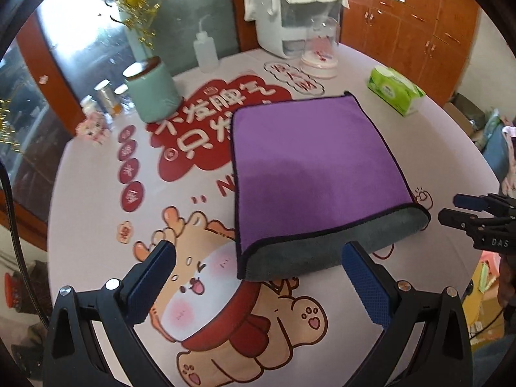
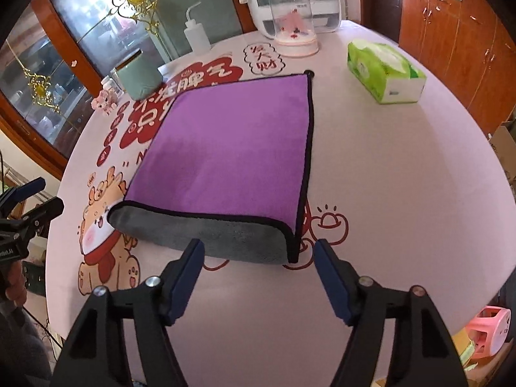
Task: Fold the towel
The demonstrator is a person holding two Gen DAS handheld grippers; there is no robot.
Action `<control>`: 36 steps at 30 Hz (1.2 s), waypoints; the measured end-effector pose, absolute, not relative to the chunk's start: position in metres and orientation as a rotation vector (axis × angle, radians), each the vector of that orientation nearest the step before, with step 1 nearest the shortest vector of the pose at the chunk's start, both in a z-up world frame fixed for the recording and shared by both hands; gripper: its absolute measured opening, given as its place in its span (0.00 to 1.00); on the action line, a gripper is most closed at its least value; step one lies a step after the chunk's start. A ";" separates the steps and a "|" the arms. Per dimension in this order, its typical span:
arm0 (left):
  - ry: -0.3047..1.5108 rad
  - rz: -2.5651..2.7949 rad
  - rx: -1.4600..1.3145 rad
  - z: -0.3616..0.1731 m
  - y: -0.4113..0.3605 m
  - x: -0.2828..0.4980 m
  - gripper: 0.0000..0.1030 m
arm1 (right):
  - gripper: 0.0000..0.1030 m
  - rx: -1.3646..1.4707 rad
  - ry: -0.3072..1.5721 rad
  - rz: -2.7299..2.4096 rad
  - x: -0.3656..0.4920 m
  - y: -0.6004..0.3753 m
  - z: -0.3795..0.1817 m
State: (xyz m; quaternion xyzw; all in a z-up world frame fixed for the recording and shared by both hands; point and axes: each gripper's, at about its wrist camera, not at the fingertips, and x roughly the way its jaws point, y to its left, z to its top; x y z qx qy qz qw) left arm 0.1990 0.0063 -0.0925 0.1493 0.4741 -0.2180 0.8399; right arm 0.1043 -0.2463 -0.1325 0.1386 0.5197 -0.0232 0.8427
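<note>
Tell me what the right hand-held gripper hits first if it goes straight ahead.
Probably the towel: its grey folded near edge lies just ahead of the right hand-held gripper, whose jaws are open and empty. Height above the table is unclear, so it might skim over the fold instead.

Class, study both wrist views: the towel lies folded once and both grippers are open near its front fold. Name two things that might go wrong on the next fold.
1. The towel is thick at its grey folded edge; open fingers may pinch only the top layer, so the layers could separate.
2. The green tissue box and mint cup stand near the towel's far corners; a wide swing might knock them.
</note>
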 end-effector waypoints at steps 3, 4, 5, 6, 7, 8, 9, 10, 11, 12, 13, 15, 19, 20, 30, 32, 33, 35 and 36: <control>1.043 -0.503 0.304 -0.110 0.010 0.210 0.99 | 0.57 0.301 1.121 -0.026 0.108 -0.250 -0.145; 1.057 -0.513 0.303 -0.115 0.010 0.214 0.99 | 0.55 0.307 1.129 -0.014 0.109 -0.252 -0.149; 1.073 -0.521 0.302 -0.121 0.012 0.217 0.99 | 0.53 0.310 1.137 -0.008 0.110 -0.253 -0.154; 1.087 -0.534 0.297 -0.128 0.013 0.221 0.99 | 0.51 0.312 1.146 -0.004 0.111 -0.255 -0.157; 1.100 -0.547 0.290 -0.134 0.014 0.225 0.99 | 0.50 0.316 1.154 0.003 0.113 -0.257 -0.162; 1.115 -0.556 0.280 -0.139 0.016 0.229 0.99 | 0.48 0.318 1.157 0.010 0.114 -0.259 -0.165; 1.126 -0.567 0.271 -0.142 0.017 0.231 0.99 | 0.46 0.321 1.162 0.014 0.115 -0.259 -0.167; 1.137 -0.581 0.258 -0.146 0.018 0.233 0.96 | 0.45 0.325 1.167 0.017 0.116 -0.261 -0.170; 1.147 -0.596 0.243 -0.149 0.020 0.237 0.95 | 0.44 0.329 1.172 0.022 0.117 -0.263 -0.172; 1.158 -0.604 0.232 -0.153 0.021 0.239 0.95 | 0.42 0.331 1.175 0.025 0.118 -0.265 -0.174; 1.166 -0.613 0.223 -0.156 0.022 0.241 0.95 | 0.41 0.331 1.179 0.028 0.120 -0.266 -0.175; 1.176 -0.631 0.209 -0.160 0.023 0.244 0.94 | 0.40 0.331 1.186 0.034 0.123 -0.268 -0.178; 1.201 -0.657 0.209 -0.166 0.021 0.249 0.93 | 0.36 0.325 1.194 0.055 0.127 -0.268 -0.180; 1.205 -0.665 0.211 -0.167 0.020 0.250 0.92 | 0.36 0.324 1.195 0.059 0.129 -0.269 -0.180; 1.256 -0.703 0.242 -0.181 0.015 0.261 0.76 | 0.28 0.328 1.215 0.093 0.139 -0.273 -0.186; 1.284 -0.715 0.227 -0.186 0.016 0.266 0.61 | 0.25 0.329 1.220 0.101 0.141 -0.274 -0.188; 1.293 -0.719 0.223 -0.188 0.016 0.266 0.58 | 0.24 0.329 1.222 0.103 0.141 -0.274 -0.188; 1.311 -0.723 0.224 -0.192 0.016 0.269 0.54 | 0.23 0.326 1.224 0.113 0.141 -0.274 -0.189; 1.315 -0.724 0.228 -0.193 0.017 0.270 0.54 | 0.22 0.324 1.223 0.118 0.141 -0.273 -0.189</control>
